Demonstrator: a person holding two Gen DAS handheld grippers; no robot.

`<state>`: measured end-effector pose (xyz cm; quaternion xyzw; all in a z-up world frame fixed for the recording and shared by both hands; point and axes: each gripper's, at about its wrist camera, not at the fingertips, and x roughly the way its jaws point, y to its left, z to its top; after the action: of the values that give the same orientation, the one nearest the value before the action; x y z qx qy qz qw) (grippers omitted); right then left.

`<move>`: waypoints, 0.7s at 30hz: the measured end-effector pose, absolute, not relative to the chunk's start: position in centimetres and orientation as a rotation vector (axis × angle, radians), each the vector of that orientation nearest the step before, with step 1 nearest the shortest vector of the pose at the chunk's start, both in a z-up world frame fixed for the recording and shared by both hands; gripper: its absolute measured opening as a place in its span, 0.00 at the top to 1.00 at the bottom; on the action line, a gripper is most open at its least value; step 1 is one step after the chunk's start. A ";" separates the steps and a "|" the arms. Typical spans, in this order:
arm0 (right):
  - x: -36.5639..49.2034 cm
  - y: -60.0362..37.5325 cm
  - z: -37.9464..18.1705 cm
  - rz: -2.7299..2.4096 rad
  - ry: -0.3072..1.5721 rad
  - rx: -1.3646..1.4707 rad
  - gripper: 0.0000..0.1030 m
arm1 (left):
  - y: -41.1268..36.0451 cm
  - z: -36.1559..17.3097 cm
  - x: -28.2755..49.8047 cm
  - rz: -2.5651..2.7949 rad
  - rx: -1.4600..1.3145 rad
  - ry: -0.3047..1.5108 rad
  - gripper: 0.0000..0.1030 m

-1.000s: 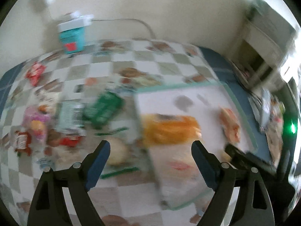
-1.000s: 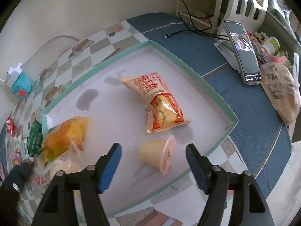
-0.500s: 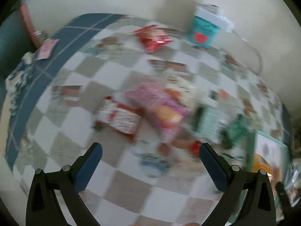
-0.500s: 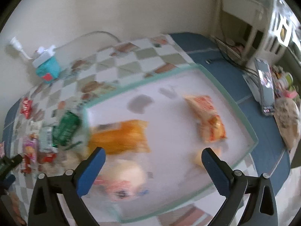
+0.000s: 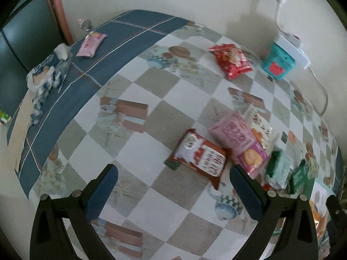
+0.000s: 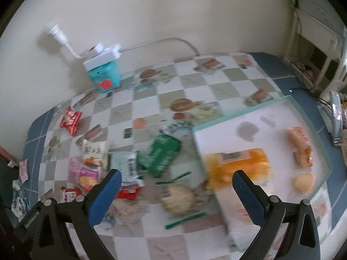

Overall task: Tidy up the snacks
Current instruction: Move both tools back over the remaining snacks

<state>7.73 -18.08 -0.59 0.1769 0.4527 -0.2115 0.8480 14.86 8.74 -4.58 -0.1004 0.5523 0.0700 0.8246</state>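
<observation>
The left gripper hangs over a worktop covered with a checked cloth printed with pictures and edged in dark blue. Its blue-padded fingers are spread wide, having just been opening, and nothing lies between them. Just beyond them lies a red-brown and white snack packet; its print is too blurred to read. Touching it on the right is a pink snack packet with a biscuit picture, which overlaps a white packet. Further right are a pale green wrapper and a dark green packet. A red crinkled snack bag lies apart near the wall, close to a teal box with a red label that carries a white power strip. A small pink sachet rests on the blue border.

The right gripper also has its fingers spread wide, just opened, with nothing pinched. Below it, blurred, a round pale biscuit pack lies on the cloth just beside the shallow white tray with a mint-green rim. Inside the tray are a long orange packet, an orange-and-red snack bag and a pale round cup-shaped snack. Left of the tray sits the dark green packet, then the pale green wrapper. The gripper's arm bears small white lettering that is hard to read. A phone on a stand stands at the right edge.
</observation>
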 end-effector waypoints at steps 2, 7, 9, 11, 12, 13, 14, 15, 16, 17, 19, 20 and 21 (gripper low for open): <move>8.3 -17.2 -1.1 -0.426 0.957 0.378 0.00 | 9.6 -4.7 15.1 0.170 -0.226 1.178 0.01; 9.9 -15.3 -2.5 -0.336 0.969 0.365 0.00 | 11.7 -5.3 15.6 0.230 -0.259 1.186 0.01; 10.3 -14.4 -3.1 -0.293 0.980 0.344 0.00 | 12.4 -5.5 15.8 0.257 -0.270 1.190 0.01; 10.5 -13.9 -3.4 -0.265 0.987 0.320 0.00 | 12.7 -5.8 15.9 0.266 -0.284 1.197 0.01; 10.5 -13.8 -3.7 -0.264 0.993 0.303 0.00 | 12.9 -6.0 15.9 0.262 -0.298 1.206 0.01; 10.5 -13.9 -3.9 -0.270 0.999 0.286 0.00 | 12.9 -6.2 15.9 0.256 -0.310 1.214 0.01; 10.3 -14.1 -4.2 -0.279 1.007 0.278 0.00 | 12.9 -6.4 15.9 0.250 -0.328 1.223 0.01; 10.2 -14.3 -4.4 -0.288 1.016 0.278 0.00 | 12.8 -6.6 15.9 0.248 -0.340 1.228 0.01; 10.1 -14.7 -4.7 -0.301 1.029 0.284 0.00 | 12.8 -6.8 15.9 0.245 -0.358 1.235 0.01; 9.9 -15.2 -5.1 -0.310 1.042 0.295 0.00 | 12.6 -7.1 15.9 0.241 -0.372 1.241 0.01; 9.7 -15.9 -5.6 -0.323 1.056 0.319 0.00 | 12.2 -7.5 16.1 0.235 -0.389 1.251 0.01; 9.7 -16.3 -5.7 -0.329 1.062 0.333 0.00 | 11.9 -7.7 16.2 0.236 -0.392 1.250 0.01; 9.6 -16.5 -5.7 -0.332 1.062 0.344 0.00 | 11.6 -7.8 16.3 0.237 -0.392 1.240 0.01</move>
<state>9.57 -16.48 -5.74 0.1623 0.5017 -0.1566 0.8351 16.35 11.58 -7.78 -0.1822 0.5759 0.1102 0.7893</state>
